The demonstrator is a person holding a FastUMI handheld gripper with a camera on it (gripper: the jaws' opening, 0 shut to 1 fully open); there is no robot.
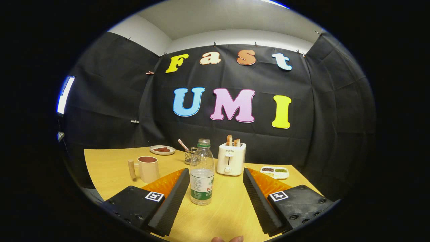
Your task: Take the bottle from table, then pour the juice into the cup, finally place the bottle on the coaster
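Black cloth closes off the back of the booth, and a yellow wooden table [235, 208] takes up the lower middle of the frame under your gripper [215, 176]. Its fingers are spread wide and grip nothing. The bottle [202, 172] stands upright between them, just ahead of the tips and nearer the left finger [174, 195], which almost touches it in this view; the right finger [257, 196] has a clear gap. The bottle's long axis is vertical, the cap is off, and clear liquid fills roughly the lower half. You would likely need to shift a little to the left to centre the bottle before closing on its body.

The cup [147, 168], with a block-shaped handle, sits left of the bottle, beyond the left finger. No coaster is identifiable from here.

As for writing, the bottle's green and white label carries print too small to make out. The white toaster [230, 158] behind the bottle, with two slices in it, bears a short brand word that is too small to read with confidence. Each finger base carries a square black-and-white marker [154, 196].
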